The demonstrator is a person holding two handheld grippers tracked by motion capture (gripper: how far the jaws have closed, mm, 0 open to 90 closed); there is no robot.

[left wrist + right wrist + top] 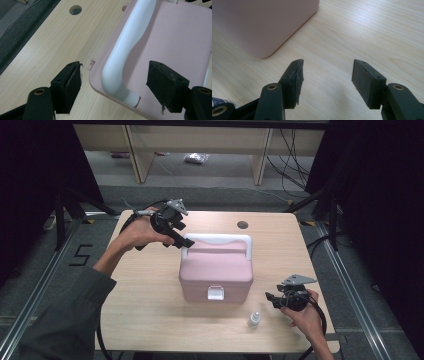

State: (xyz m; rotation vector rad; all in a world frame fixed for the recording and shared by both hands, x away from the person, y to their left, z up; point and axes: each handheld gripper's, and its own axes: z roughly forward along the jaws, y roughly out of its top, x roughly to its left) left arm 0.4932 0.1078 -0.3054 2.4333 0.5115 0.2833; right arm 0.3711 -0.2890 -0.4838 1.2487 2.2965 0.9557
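Two open grippers flank a pink box (pixel 216 270) in the middle of the table (pixel 145 305): the left gripper (pixel 184 241) hangs at the box's far left corner, jaws spread on either side of the white handle (pixel 120 57) without touching it. The box looks like stiff, smooth plastic, likely light yet bulky, so that handle seems the surest hold. To the box's right, the right gripper (pixel 269 296) gapes empty near a small bottle (pixel 254 320).
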